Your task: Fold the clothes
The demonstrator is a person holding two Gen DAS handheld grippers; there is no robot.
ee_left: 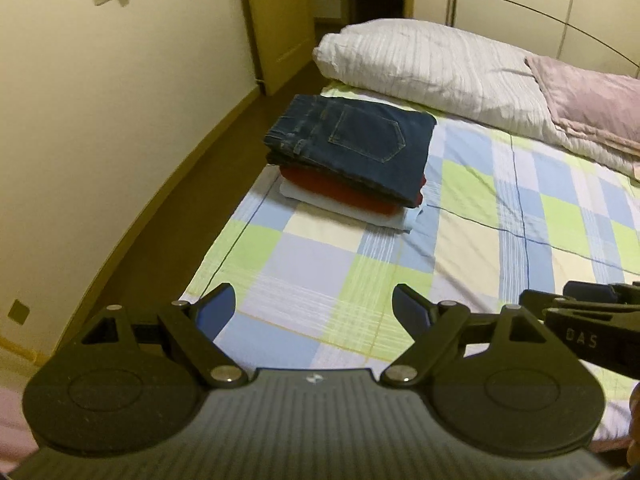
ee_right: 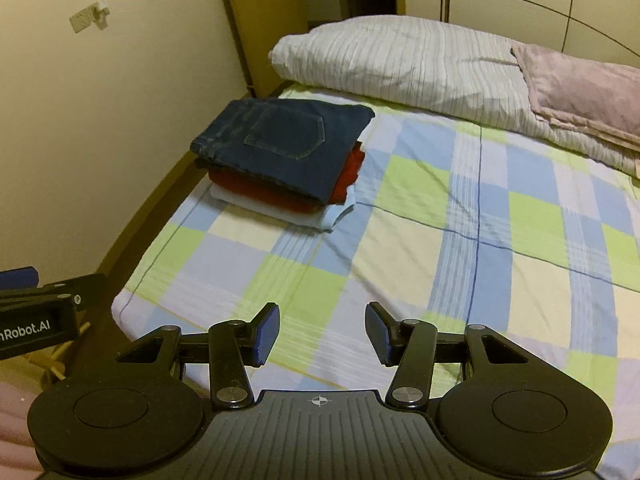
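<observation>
A stack of folded clothes rests near the bed's left edge: dark blue jeans [ee_left: 352, 148] [ee_right: 280, 144] on top, a red garment [ee_left: 340, 194] [ee_right: 276, 194] under them, a pale blue one [ee_left: 360, 216] [ee_right: 304, 216] at the bottom. My left gripper [ee_left: 314, 304] hovers open over the checked sheet, well short of the stack, with nothing between its blue pads. My right gripper [ee_right: 322, 324] also stands open and empty above the sheet. Each gripper's side shows in the other's view, the right one [ee_left: 580, 320] at the right edge, the left one [ee_right: 36, 312] at the left edge.
The bed [ee_left: 500, 220] [ee_right: 460, 240] has a blue, green and cream checked sheet. A striped white duvet [ee_left: 432, 68] [ee_right: 400, 60] and a pink blanket [ee_left: 592, 100] [ee_right: 580, 88] lie rolled at the far end. A cream wall [ee_left: 100, 120] and brown floor strip [ee_left: 180, 208] run along the left.
</observation>
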